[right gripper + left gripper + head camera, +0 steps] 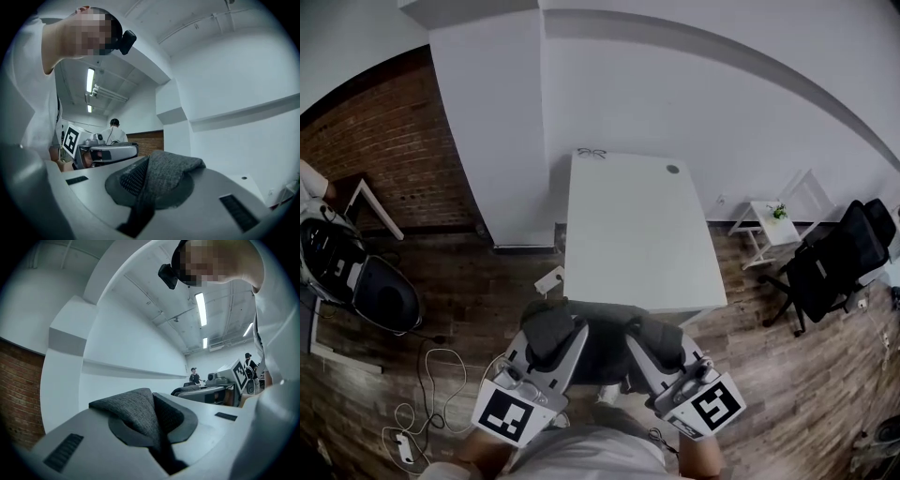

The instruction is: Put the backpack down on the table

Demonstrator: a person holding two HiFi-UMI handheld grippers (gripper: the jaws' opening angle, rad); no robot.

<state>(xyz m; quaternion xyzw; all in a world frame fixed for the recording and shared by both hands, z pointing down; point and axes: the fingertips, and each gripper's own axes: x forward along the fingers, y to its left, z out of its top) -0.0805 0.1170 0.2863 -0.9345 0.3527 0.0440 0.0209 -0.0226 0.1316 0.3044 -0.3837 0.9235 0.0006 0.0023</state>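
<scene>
Nearest the head camera sat the left tool and the right tool, side by side. Beyond them stood the white desk. A black office chair and a small side table stood to its right, and cables lay on the floor at left. Each tool was closed narrow on a fold of the grey backpack, which hung between them at the desk's near edge, possibly touching it. Only the left gripper view and right gripper view showed ceiling lights and bystanders.

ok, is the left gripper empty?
No, the left gripper is shut on a grey fabric fold of the backpack.
</scene>
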